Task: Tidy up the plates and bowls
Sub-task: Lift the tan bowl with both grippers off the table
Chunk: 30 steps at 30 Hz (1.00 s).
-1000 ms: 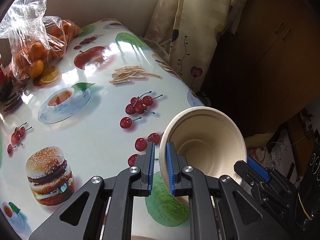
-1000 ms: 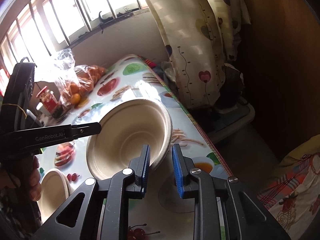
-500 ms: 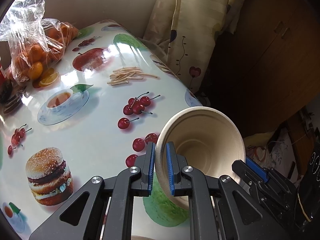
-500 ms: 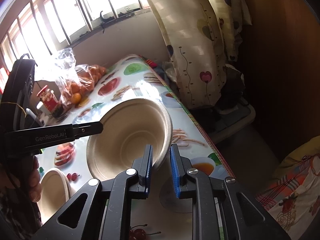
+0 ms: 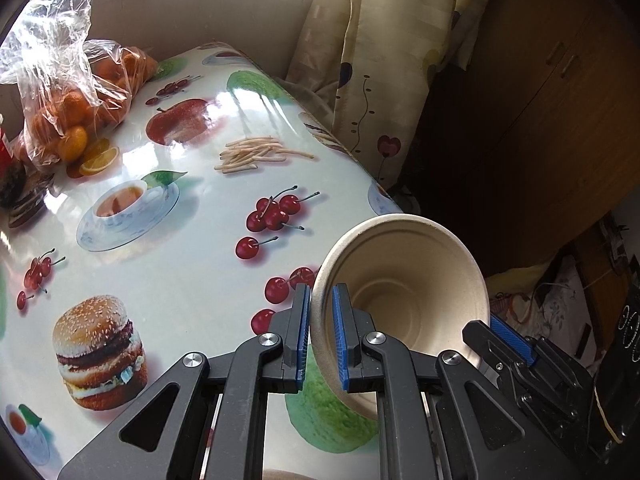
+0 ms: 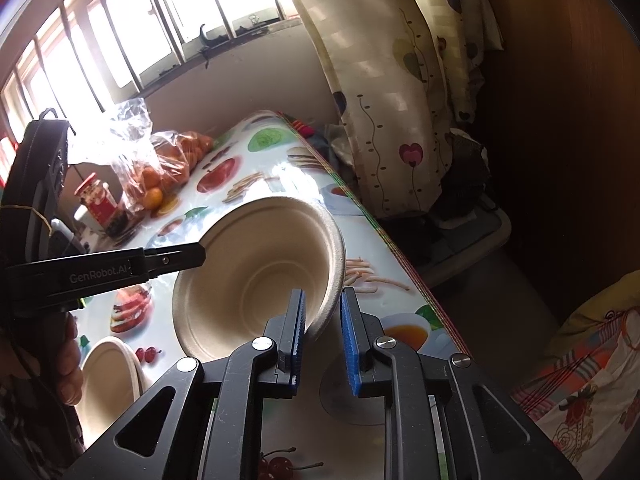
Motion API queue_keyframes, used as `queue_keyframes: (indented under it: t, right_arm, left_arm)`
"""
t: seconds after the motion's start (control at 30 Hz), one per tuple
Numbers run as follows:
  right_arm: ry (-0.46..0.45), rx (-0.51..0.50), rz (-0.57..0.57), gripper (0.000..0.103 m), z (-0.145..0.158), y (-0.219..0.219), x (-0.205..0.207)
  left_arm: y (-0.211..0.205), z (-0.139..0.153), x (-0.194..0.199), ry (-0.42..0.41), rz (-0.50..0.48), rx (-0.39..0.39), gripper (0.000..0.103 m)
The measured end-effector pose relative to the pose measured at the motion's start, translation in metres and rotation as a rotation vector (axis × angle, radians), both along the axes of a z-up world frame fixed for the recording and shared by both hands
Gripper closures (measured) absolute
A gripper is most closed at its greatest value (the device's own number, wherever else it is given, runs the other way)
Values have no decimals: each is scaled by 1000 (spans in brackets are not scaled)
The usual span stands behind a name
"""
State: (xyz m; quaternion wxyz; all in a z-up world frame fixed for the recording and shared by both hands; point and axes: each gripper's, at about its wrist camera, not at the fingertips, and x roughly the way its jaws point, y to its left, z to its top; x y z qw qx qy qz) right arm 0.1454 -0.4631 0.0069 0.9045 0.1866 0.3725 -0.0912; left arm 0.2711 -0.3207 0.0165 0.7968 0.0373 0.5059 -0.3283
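Note:
A beige paper bowl (image 5: 404, 280) hangs tilted above the fruit-print table (image 5: 180, 272), its mouth facing me. My left gripper (image 5: 320, 292) is shut on its left rim, one blue pad inside and one outside. My right gripper (image 6: 322, 300) is shut on the opposite rim of the same bowl (image 6: 256, 276). In the right wrist view the left gripper's fingers (image 6: 188, 256) reach the bowl from the left, with a hand behind them. A second beige bowl (image 6: 108, 376) lies on the table at the lower left.
A clear bag of oranges (image 5: 72, 112) and a red-lidded jar (image 6: 96, 200) stand at the table's far left. The table's right edge (image 6: 400, 264) drops off beside a patterned curtain (image 6: 384, 92) and a dark wooden cabinet (image 5: 540, 120).
The right gripper's jaws have closed in on the bowl's rim. The bowl has tipped slightly; both hands stay in place.

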Motion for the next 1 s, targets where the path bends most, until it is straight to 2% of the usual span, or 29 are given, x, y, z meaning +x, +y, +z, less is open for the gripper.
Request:
queue_keyframes:
  t: [1.0]
  right_arm:
    - [-77,-27,37,86,33,28,-24]
  left_arm:
    - [40,36,-27,-62,31,-52,91]
